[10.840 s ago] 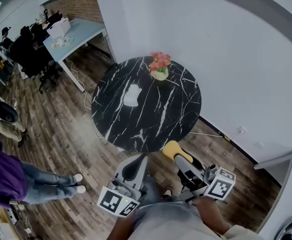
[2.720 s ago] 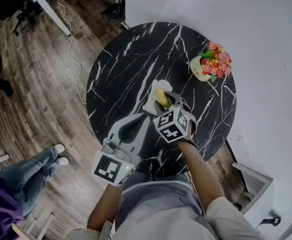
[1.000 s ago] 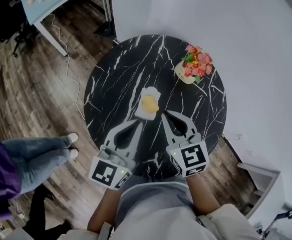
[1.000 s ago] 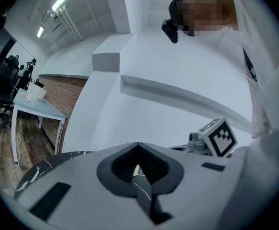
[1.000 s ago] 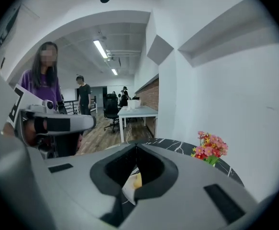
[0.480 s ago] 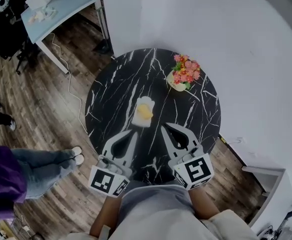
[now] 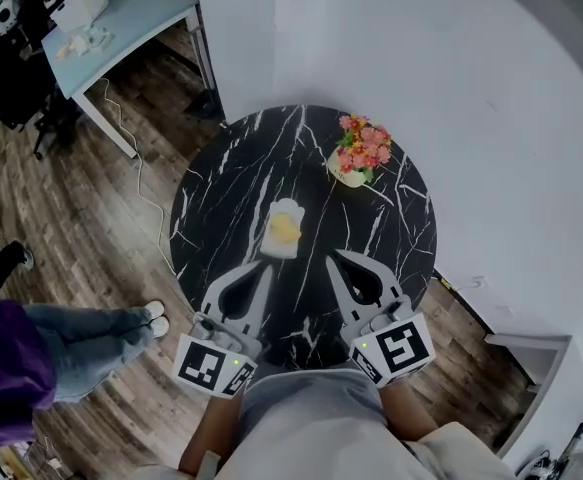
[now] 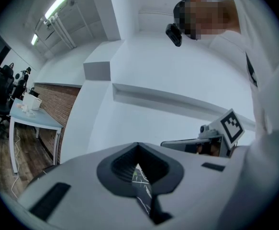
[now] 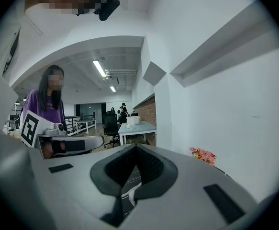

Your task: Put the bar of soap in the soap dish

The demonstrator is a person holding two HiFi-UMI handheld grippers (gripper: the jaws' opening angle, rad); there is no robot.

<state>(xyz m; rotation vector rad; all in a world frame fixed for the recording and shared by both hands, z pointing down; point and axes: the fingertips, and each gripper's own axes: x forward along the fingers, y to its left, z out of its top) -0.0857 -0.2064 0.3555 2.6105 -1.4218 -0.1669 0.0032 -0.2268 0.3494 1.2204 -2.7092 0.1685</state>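
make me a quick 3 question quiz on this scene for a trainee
1. True or false: the bar of soap lies in the soap dish.
2. Of the left gripper and the right gripper, which holds something? A) left B) right C) neither
3. Besides the dish, what stands on the table?
Key: 1 true; 2 C, both are shut and empty; 3 a pot of flowers.

Office — pale-blue desk [image 7: 131, 23], black swivel chairs [image 9: 111, 123], strip lights [image 9: 99, 68], brick wall [image 8: 53, 104]
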